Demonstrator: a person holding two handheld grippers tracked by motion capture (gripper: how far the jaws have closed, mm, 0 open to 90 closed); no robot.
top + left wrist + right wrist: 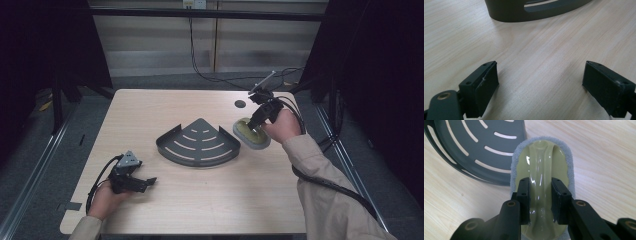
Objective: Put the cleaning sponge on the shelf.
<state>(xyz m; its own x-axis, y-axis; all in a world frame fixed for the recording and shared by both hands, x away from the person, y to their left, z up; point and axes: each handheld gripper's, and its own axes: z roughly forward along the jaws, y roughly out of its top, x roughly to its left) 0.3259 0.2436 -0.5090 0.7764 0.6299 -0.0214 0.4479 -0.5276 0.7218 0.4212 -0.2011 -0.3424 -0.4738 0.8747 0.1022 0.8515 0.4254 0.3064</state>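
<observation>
Right gripper view: the right gripper (541,192) has its two black jaws closed on the raised glossy handle of a pale yellow-green plastic scrubbing pad with a grey fibrous rim (541,165). One jaw presses each side of the arched handle, which runs up between them and away from the camera. The scrubber lies flat on the light wood-grain table (604,157), with its far left edge just beside, possibly touching, the curved wall of the dark grey quarter-round metal corner shelf with curved slots (481,147).

High view: the right gripper (260,122) is held from above by the person's right hand (285,125), sleeve in beige, at the table's right side. The scrubber (250,135) sits directly under it, just right of the shelf (198,142), which lies at mid-table with its pointed corner away from the person. A small dark round hole (240,104) marks the tabletop beyond the scrubber. The left gripper (142,184) rests low at the near left, in the person's left hand (102,200), well apart from the shelf, jaws pointing right.

Left gripper view: the left gripper (540,85) has its jaws spread wide (bare tabletop between them), holding nothing. The shelf wall (506,12) stands ahead, apart from the jaws.
</observation>
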